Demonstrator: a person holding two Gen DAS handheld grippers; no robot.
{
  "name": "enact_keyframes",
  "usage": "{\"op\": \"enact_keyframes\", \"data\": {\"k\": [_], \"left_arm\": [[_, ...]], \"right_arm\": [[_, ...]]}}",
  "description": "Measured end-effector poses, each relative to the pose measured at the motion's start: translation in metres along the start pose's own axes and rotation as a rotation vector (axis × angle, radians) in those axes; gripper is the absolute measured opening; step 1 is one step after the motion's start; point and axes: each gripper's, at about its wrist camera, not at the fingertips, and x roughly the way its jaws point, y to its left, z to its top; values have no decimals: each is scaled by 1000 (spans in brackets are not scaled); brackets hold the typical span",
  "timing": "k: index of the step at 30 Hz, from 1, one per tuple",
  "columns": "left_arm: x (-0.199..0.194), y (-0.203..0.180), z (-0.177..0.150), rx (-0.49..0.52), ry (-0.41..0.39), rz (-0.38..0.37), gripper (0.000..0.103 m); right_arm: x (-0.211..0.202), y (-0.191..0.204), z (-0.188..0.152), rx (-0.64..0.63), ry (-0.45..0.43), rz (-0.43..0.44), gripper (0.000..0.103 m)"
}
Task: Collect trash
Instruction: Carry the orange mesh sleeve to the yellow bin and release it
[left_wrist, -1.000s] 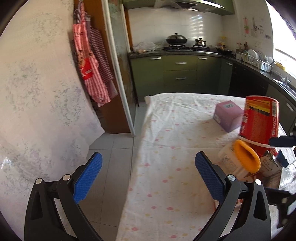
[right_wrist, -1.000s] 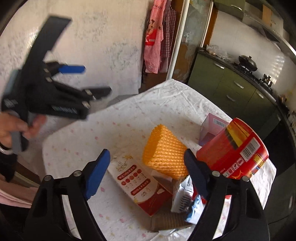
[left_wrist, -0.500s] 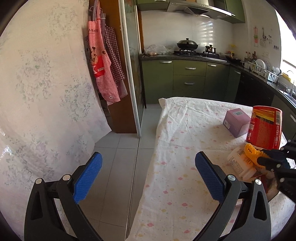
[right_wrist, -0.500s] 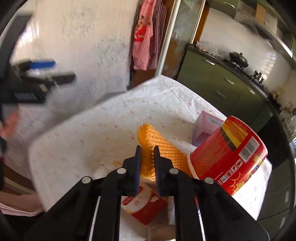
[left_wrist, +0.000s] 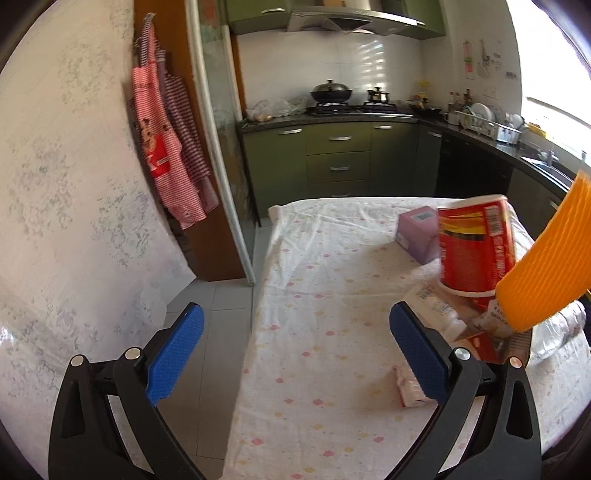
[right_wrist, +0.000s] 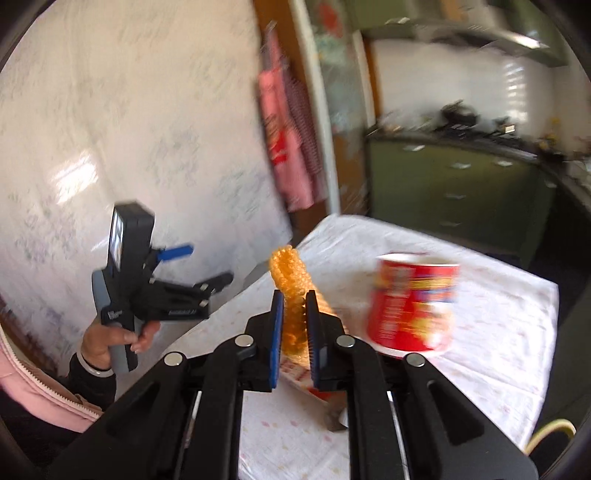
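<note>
Right claw (right_wrist: 294, 321): clenched on orange foam net (right_wrist: 291, 291), lifted clear of surface (left_wrist: 332, 295) for disposal. Left claw (left_wrist: 293, 354): released, idle over surface edge. Beyond: wrappers (left_wrist: 436, 306), red cup (left_wrist: 472, 247), purple box (left_wrist: 417, 232) awaiting collection

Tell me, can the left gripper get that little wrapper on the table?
Probably yes. The left gripper is open, and the wrapper lies just beside its right finger, with nothing covering it.
</note>
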Motion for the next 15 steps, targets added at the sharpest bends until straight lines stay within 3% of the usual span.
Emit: {"op": "enact_keyframes", "data": {"k": [3, 9, 15], "left_arm": [[-3, -22, 0, 47, 1, -65, 99], [-9, -76, -3, 161, -10, -179, 99], [-19, -126, -3, 254, -31, -309, 99]], "right_arm": [[-53, -26, -13, 60, -72, -138, 12], [-133, -86, -55, 228, -122, -413, 12], [-174, -141, -95, 372, -168, -535, 12]]}}
